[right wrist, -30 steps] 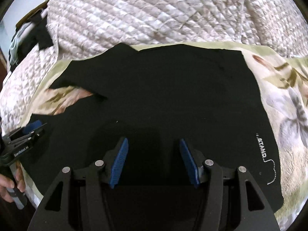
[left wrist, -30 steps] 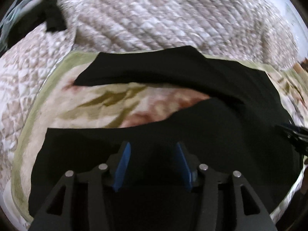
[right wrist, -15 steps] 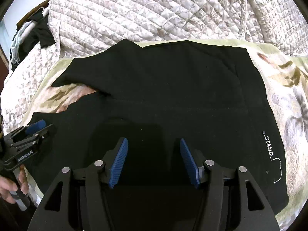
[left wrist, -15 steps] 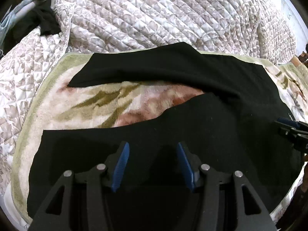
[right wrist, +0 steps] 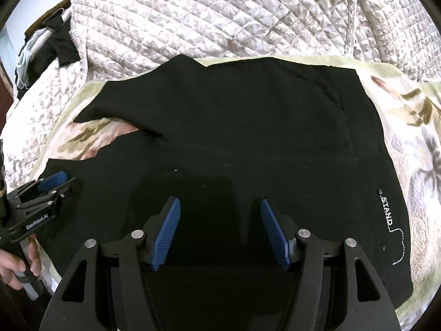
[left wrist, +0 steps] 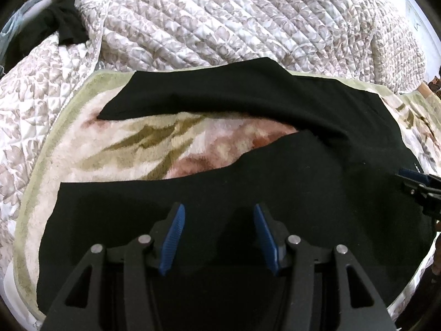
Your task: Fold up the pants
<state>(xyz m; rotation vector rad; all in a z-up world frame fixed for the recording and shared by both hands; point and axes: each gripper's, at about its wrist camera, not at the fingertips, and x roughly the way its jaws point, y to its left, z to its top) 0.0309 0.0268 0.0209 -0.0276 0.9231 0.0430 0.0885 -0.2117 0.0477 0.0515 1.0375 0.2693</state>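
Note:
Black pants (left wrist: 317,187) lie spread flat on a floral plush blanket (left wrist: 132,143), the two legs apart toward the left. In the right wrist view the pants (right wrist: 248,127) show white "STAND" lettering near the waist at right. My left gripper (left wrist: 217,234) is open and empty, hovering over the near leg. My right gripper (right wrist: 220,229) is open and empty over the seat area. The left gripper also shows at the left edge of the right wrist view (right wrist: 49,190). The right gripper's tip shows at the right edge of the left wrist view (left wrist: 416,179).
A quilted leaf-pattern bedspread (left wrist: 234,19) rises behind the blanket. Dark clothes (right wrist: 60,47) hang on a white rail at the far left. The blanket (right wrist: 413,127) extends to the right of the pants.
Both grippers have pulled back and up slightly, so more of the pants and quilt shows. The pants have not moved. Both jaws stay open.

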